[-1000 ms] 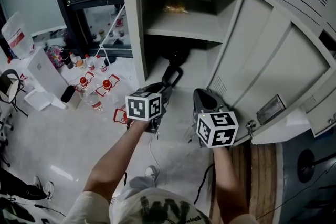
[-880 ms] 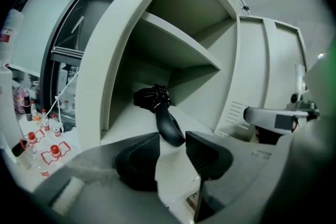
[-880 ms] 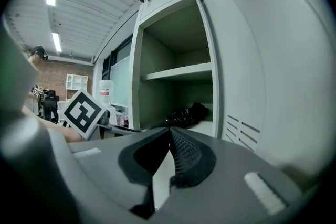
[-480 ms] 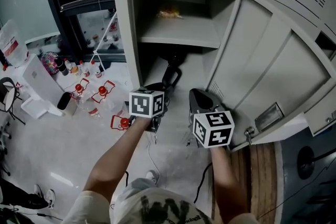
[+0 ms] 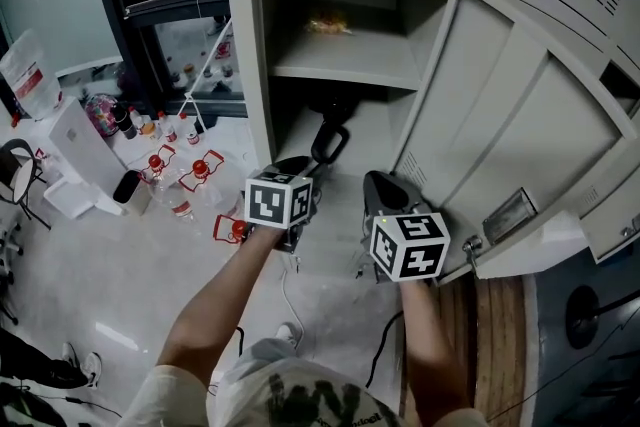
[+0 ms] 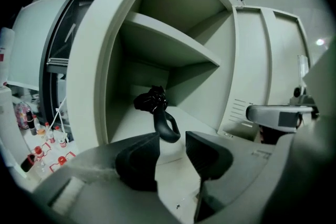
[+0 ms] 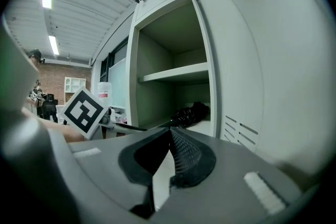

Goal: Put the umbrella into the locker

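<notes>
Now, just outside the locker's [image 5: 243,65] mouth, the right gripper [image 7: 169,134] has its jaws pressed together on nothing, and the left gripper's [image 6: 172,145] jaws stand apart and empty. Just past them the umbrella [image 6: 151,102] lies on the locker's lower floor, under the shelf [image 5: 345,60], its loop handle pointing toward the opening. It seems fully inside, though the far end is dark. Best to draw the left gripper straight back, clear of that handle, leaving the door [image 5: 520,125] free to swing.
</notes>
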`<state>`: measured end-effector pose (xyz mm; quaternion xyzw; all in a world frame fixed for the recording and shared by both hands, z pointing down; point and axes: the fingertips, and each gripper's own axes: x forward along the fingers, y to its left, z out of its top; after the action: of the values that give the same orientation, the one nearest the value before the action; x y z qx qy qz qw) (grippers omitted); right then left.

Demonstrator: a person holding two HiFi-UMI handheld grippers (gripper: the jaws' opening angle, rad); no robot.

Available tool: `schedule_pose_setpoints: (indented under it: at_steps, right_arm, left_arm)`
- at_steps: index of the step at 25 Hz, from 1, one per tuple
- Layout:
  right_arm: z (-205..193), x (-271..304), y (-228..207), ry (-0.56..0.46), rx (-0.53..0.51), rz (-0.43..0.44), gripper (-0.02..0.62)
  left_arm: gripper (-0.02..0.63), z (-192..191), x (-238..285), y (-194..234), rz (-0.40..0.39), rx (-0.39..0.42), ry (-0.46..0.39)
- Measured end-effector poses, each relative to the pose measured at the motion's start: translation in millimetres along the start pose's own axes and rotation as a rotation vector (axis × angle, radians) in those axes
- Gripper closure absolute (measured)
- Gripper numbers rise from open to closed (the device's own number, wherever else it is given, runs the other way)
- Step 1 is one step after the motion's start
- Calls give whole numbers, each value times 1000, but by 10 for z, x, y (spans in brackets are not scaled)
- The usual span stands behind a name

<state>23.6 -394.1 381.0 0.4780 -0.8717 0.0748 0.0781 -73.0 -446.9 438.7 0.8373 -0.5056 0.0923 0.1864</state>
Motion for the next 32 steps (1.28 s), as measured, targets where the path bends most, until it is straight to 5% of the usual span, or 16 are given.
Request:
schedule_pose_setpoints:
  at_steps: [14, 19, 32]
  right_arm:
    - [2, -643, 379, -30, -29, 82, 597]
    - [-16, -771, 569, -36, -34, 114, 597]
    - [-78, -1089, 947, -52, -82, 157, 598]
  left_arm:
    - [552, -94, -1197, -491, 52, 78, -110]
    - [599, -133, -1682, -496, 139, 143, -144]
    - [601, -383, -2271, -514, 210, 110, -153]
